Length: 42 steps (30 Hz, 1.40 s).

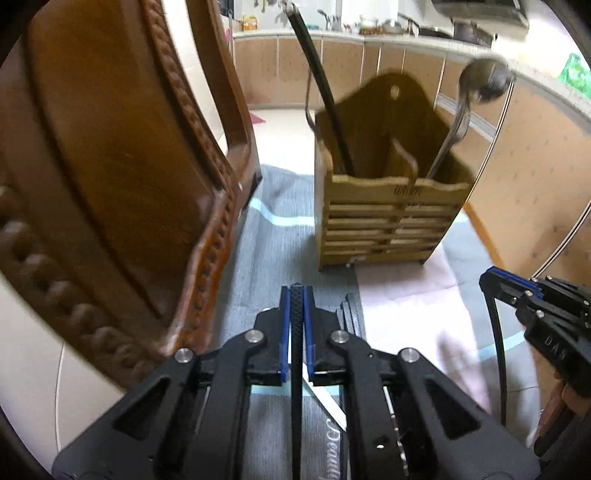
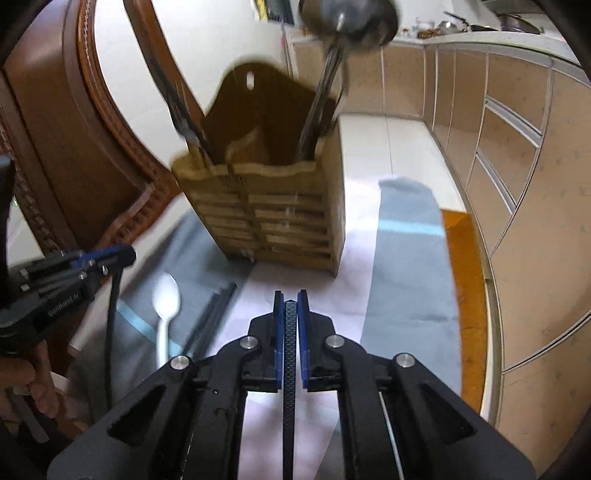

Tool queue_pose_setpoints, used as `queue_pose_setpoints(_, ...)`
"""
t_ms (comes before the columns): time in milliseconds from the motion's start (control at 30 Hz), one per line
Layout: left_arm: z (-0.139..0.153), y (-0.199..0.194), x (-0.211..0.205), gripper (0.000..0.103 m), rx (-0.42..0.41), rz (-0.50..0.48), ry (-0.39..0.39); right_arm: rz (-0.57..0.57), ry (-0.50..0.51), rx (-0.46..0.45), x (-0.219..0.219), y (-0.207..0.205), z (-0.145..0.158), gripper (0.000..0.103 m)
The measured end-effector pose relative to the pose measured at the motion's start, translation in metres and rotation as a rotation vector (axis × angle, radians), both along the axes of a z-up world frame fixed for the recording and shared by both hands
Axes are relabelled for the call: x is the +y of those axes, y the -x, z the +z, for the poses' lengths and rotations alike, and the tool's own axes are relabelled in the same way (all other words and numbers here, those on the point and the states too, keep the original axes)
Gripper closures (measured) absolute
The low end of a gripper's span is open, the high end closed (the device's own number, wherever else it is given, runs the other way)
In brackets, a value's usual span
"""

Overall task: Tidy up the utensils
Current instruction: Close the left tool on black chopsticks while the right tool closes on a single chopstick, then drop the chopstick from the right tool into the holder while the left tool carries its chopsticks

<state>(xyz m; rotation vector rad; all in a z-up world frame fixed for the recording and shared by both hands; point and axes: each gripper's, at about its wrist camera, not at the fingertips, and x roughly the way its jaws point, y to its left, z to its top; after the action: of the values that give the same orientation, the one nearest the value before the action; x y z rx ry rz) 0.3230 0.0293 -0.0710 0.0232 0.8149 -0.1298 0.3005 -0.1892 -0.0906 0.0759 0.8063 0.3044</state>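
Wooden caddy (image 1: pixel 388 221) upright on cloth (image 2: pixel 410 266), already holding ladle (image 2: pixel 347 18) and dark utensils. Left gripper (image 1: pixel 296 314), right gripper (image 2: pixel 290 317) each clamped on black chopstick. White spoon (image 2: pixel 166 299), more chopsticks (image 2: pixel 210 317) left on cloth.

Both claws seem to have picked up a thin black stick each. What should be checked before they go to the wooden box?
1. Left gripper clamped on its black chopstick: ok.
2. Right gripper clamped on its black chopstick: ok.
3. Wooden utensil holder upright on the cloth: ok.
4. Free room in the holder: ok; the ladle stands in the right compartment, a long dark utensil in the left, with space beside each.
5. Which compartment suits chopsticks: cannot tell.
6. White spoon left on the cloth, clear of both grippers: ok.
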Motion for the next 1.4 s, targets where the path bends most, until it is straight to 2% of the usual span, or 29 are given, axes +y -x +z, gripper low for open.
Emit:
queue_pose_setpoints(333,0.089,0.071,0.001,0.097,-0.179,-0.052,0.037,-0.014,-0.114,-0.194,-0.019,0.061,0.086,0.096)
queue_pose_setpoints(500,0.129,0.111,0.009,0.097,-0.276,-0.065,0.048,-0.030,-0.127,-0.271,-0.022,0.096,0.116,0.096)
queue_pose_setpoints(667,0.152,0.139,0.011,0.097,-0.336,-0.079,0.062,-0.056,-0.118,-0.375,-0.026,0.130,0.146,0.096)
queue_pose_setpoints(733,0.156,0.145,0.013,0.097,-0.352,-0.076,0.061,-0.074,-0.132,-0.427,-0.030,0.143,0.158,0.096)
queue_pose_setpoints(933,0.159,0.156,0.016,0.097,-0.355,-0.074,0.065,-0.083,-0.132,-0.471,-0.039,0.167,0.175,0.096)
queue_pose_setpoints(1400,0.159,0.155,0.007,0.097,-0.353,-0.092,0.069,-0.083,-0.110,-0.451,-0.051,0.182,0.172,0.096)
